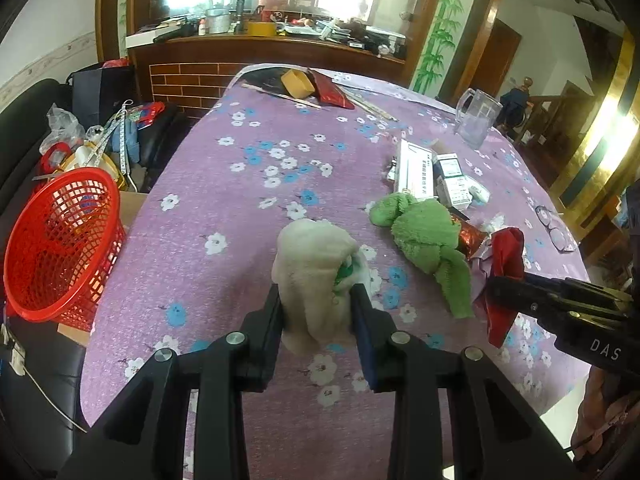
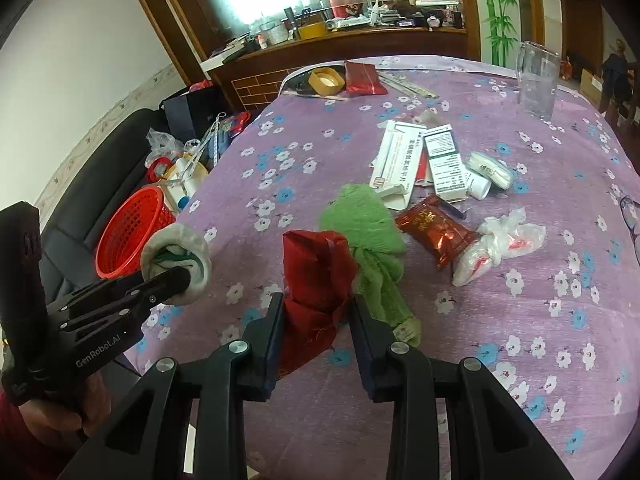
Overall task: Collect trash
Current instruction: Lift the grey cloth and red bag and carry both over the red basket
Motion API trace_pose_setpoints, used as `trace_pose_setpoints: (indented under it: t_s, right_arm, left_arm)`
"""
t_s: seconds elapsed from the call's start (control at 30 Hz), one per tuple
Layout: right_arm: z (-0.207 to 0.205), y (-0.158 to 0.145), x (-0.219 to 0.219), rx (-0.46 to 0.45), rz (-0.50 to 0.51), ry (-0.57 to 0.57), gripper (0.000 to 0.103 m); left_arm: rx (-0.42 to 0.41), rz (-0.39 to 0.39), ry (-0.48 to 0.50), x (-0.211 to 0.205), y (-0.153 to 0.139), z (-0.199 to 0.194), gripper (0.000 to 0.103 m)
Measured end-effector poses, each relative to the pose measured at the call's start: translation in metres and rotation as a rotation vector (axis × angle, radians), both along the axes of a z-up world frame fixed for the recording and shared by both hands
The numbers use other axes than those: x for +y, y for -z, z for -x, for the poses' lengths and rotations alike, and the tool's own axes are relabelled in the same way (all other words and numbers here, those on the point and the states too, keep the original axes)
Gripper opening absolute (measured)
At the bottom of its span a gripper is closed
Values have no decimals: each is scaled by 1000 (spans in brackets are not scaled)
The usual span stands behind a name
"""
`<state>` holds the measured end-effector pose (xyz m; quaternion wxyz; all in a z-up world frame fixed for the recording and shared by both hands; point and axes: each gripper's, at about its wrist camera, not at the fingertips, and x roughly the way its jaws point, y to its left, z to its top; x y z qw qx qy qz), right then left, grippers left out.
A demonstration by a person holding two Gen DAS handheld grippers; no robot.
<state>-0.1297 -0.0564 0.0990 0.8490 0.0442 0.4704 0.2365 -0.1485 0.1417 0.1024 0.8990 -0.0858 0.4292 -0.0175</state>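
Note:
My left gripper (image 1: 318, 294) is shut on a cream cloth bundle (image 1: 312, 264) with something green tucked inside, held just above the purple flowered tablecloth (image 1: 240, 208). In the right wrist view that bundle (image 2: 176, 248) hangs at the left gripper's tip (image 2: 184, 276). My right gripper (image 2: 316, 300) is shut on a crumpled dark red wrapper (image 2: 316, 264), lifted off the table; from the left wrist view this wrapper (image 1: 506, 252) sits at the right gripper (image 1: 496, 284). A red mesh basket (image 1: 60, 248) stands off the table's left edge.
A green cloth (image 2: 364, 220), a red foil packet (image 2: 436, 228), a crumpled plastic bag (image 2: 500, 244) and medicine boxes (image 2: 400, 156) lie mid-table. A clear jug (image 2: 536, 80) and a tape roll (image 2: 326, 80) stand farther back. Glasses (image 1: 554, 224) lie near the right edge.

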Motion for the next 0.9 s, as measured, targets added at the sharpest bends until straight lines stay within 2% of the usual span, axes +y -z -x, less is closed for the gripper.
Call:
trace_pose_setpoints:
  t_s: [0.53, 0.9]
  right_arm:
    - [-1, -3, 21, -3, 12, -54, 35]
    - [0, -4, 34, -2, 19, -77, 35]
  left_arm:
    - [-33, -37, -63, 16, -7, 11, 32]
    - [-40, -33, -86, 28, -9, 17, 32]
